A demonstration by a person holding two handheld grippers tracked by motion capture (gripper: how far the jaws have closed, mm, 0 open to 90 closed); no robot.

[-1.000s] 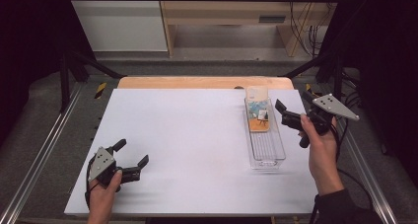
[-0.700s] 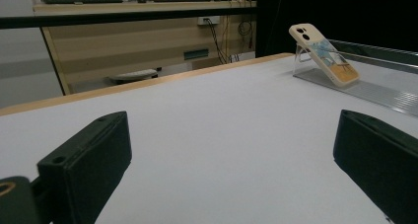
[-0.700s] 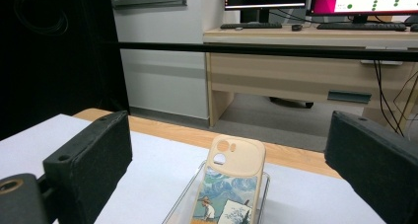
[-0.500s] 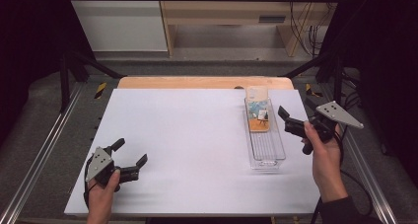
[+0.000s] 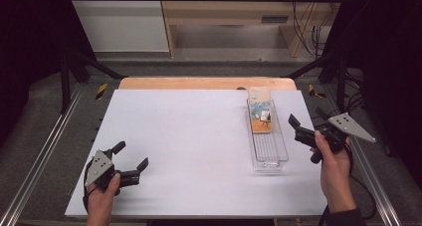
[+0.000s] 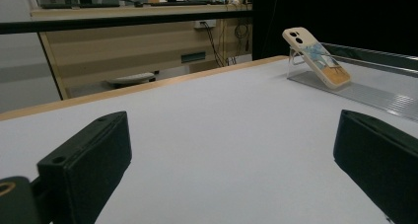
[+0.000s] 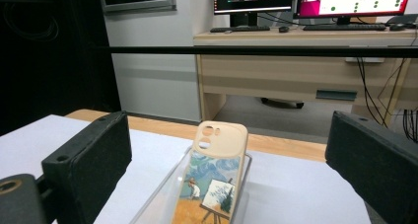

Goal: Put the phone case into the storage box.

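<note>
Honestly, going camera by camera, with the clear tray as the landmark:

High view: phone case (image 5: 261, 110) leans on the far end wall of the clear tray (image 5: 268, 149), lower edge down on the tray floor. Right gripper (image 5: 304, 128) hangs just beside the tray's right wall, jaws spread, holding nothing. Left gripper (image 5: 130, 157) sits well apart from the tray, near the front left of the white table (image 5: 199, 136) — also gaping and empty.

Left gripper view: case (image 6: 316, 58) is far off, tilted back at the tray's (image 6: 379, 98) far end; both jaws wide apart with bare table between.

Right gripper view: case (image 7: 214, 180) stands propped in the tray (image 7: 162, 194), painted back facing the camera, camera cutout on top; jaws wide.

Handling guess: looks light, thin, a bit bendy and probably smooth — not fragile. I'd pinch it across the two long edges near the raised top end, gently, since a hard squeeze could bow it or tip the tray.
</note>
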